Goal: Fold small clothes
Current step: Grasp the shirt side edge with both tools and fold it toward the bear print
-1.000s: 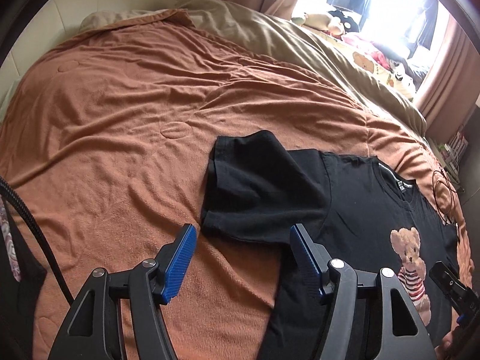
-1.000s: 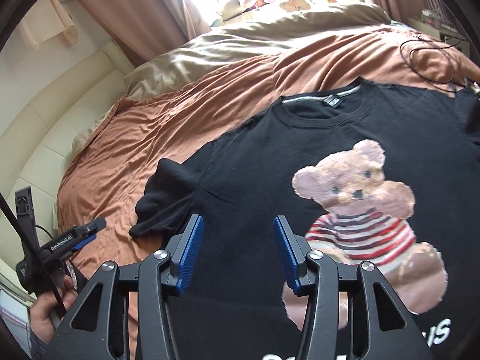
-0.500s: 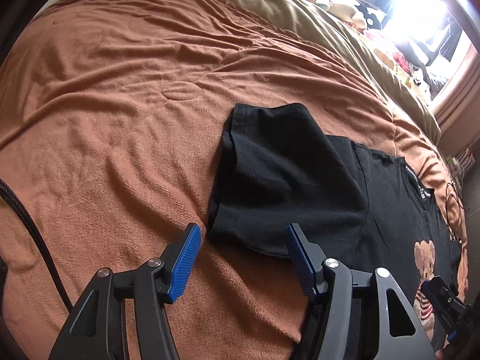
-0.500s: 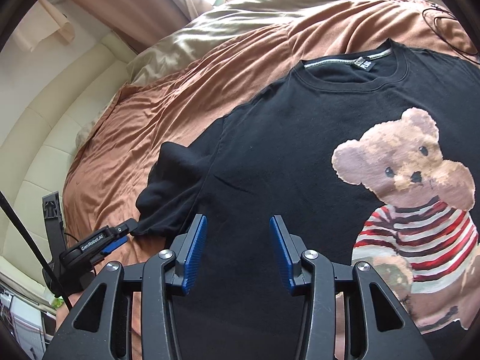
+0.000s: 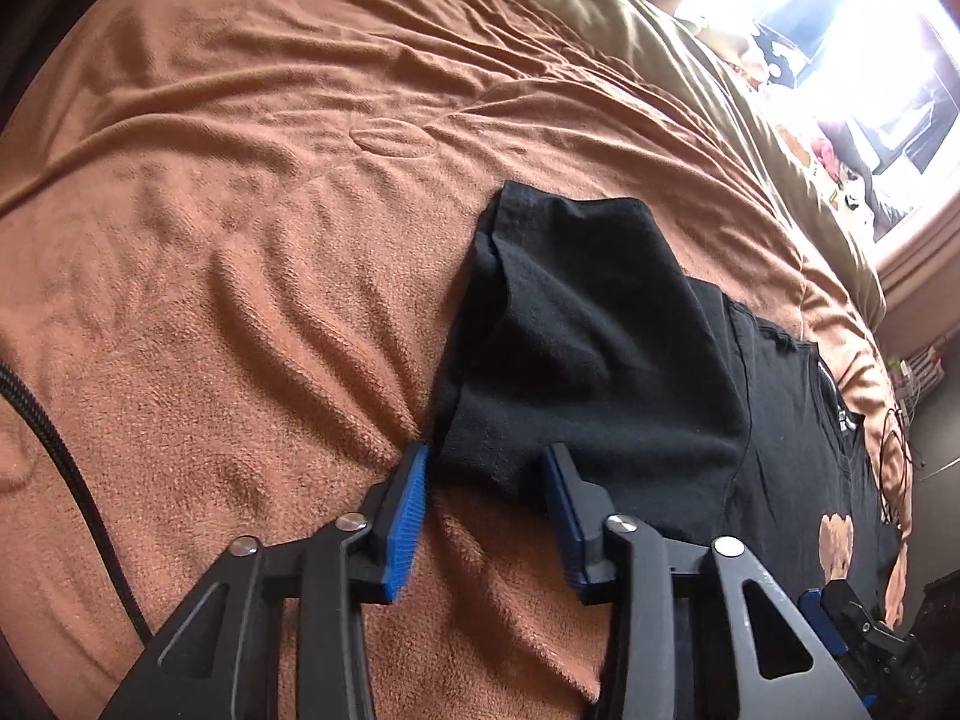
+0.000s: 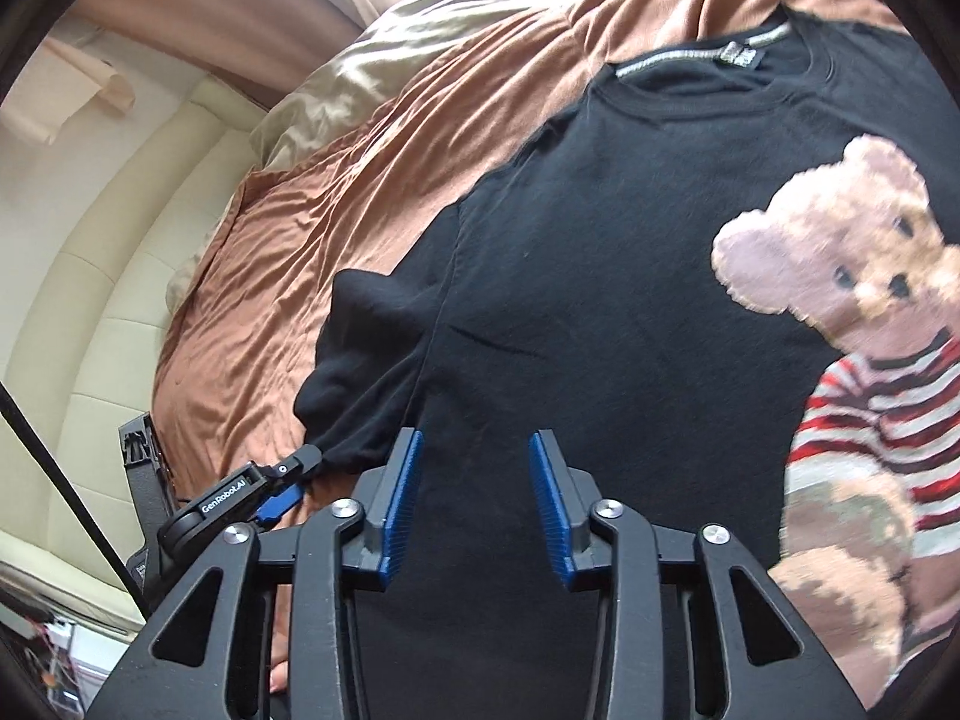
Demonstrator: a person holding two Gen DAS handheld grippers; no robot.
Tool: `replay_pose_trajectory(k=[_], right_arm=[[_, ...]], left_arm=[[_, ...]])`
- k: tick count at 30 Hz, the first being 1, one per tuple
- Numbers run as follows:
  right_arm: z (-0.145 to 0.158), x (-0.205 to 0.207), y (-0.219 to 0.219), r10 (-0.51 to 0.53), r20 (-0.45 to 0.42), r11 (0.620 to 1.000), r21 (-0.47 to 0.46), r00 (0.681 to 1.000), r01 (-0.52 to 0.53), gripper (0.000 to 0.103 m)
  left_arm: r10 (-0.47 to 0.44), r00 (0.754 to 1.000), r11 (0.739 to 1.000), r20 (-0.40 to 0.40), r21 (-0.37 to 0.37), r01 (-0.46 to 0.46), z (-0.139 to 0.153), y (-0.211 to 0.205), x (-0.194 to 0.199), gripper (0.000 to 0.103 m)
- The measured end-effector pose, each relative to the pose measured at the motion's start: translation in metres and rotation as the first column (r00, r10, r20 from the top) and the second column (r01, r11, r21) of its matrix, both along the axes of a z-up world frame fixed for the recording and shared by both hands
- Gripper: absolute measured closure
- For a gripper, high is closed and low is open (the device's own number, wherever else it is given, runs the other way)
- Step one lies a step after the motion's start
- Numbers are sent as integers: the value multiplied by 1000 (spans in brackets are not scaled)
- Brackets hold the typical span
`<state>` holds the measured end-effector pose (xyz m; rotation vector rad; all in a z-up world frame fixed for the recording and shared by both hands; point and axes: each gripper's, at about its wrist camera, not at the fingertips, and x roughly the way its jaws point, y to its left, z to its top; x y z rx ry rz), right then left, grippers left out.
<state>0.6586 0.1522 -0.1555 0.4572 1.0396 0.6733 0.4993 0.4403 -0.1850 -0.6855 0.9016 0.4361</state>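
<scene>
1. Your left gripper (image 5: pixel 486 480) is released, jaws spread, with the hem corner of the sleeve (image 5: pixel 576 348) lying between the fingertips; the left pad sits at the sleeve's outer edge on the blanket (image 5: pixel 240 210), the right pad rests over black cloth. It grips nothing yet.
2. Your right gripper (image 6: pixel 474 468) is also released, jaws apart, hovering over the side of the shirt (image 6: pixel 600 300) below the armpit seam, holding nothing.
3. The relation that matters: the sleeve runs straight ahead of the left gripper, its long axis pointing away from you and slightly right toward the shirt body. The left gripper is the nearer one; in the right view it shows at the sleeve's tip (image 6: pixel 282 480), to the left of the right gripper.
4. My judgement: clench the left on that hem corner, then carry the sleeve rightward over the chest. If you grab too deep you may pinch the blanket too.
5. The shirt lies flat and face up on the bed, bear print (image 6: pixel 852 360) to the right, collar (image 6: pixel 708 60) at the far side.
6. Count: one shirt, one bear, two grippers, one sleeve in view; the other sleeve is out of frame. Beyond lies one beige duvet (image 5: pixel 660 60), then the bright window.
</scene>
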Motion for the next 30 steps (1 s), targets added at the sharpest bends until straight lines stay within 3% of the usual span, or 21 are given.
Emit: replay_pose_trajectory(k=[1, 3, 9, 12, 14, 18, 23, 27, 30], right_arm=[[-2, 2, 4, 6, -26, 1000, 29, 1000, -6, 80], [-4, 4, 14, 35, -43, 997, 75, 998, -32, 82], [-25, 22, 44, 57, -84, 998, 25, 995, -55, 90], [-39, 32, 51, 40, -130, 999, 39, 991, -35, 94], [-46, 38, 56, 47, -167, 996, 83, 985, -33, 99], [-49, 49, 66, 57, -183, 994, 105, 981, -38, 101], [-70, 53, 83, 109, -277, 977, 204, 955, -52, 102], [-68, 60, 95, 160, -234, 977, 179, 959, -119, 102], [-65, 63, 78, 149, -248, 977, 187, 957, -104, 99]], left_arm=[[0, 1000, 1000, 8, -1, 0, 1, 2, -1, 85], [-1, 1000, 1000, 31, -25, 2, 3, 6, -3, 87], [-46, 992, 999, 114, 0, 47, 32, 1, -8, 94], [-81, 985, 997, 149, 23, 79, 48, -4, -6, 94], [-95, 980, 995, 174, -2, 97, 53, -6, -4, 95], [-138, 970, 990, 200, 27, 135, 69, -15, 0, 95], [-184, 959, 983, 216, 46, 178, 80, -27, 6, 95], [-218, 951, 976, 218, 57, 211, 84, -36, 6, 96], [-241, 947, 970, 213, 59, 234, 85, -42, 4, 96]])
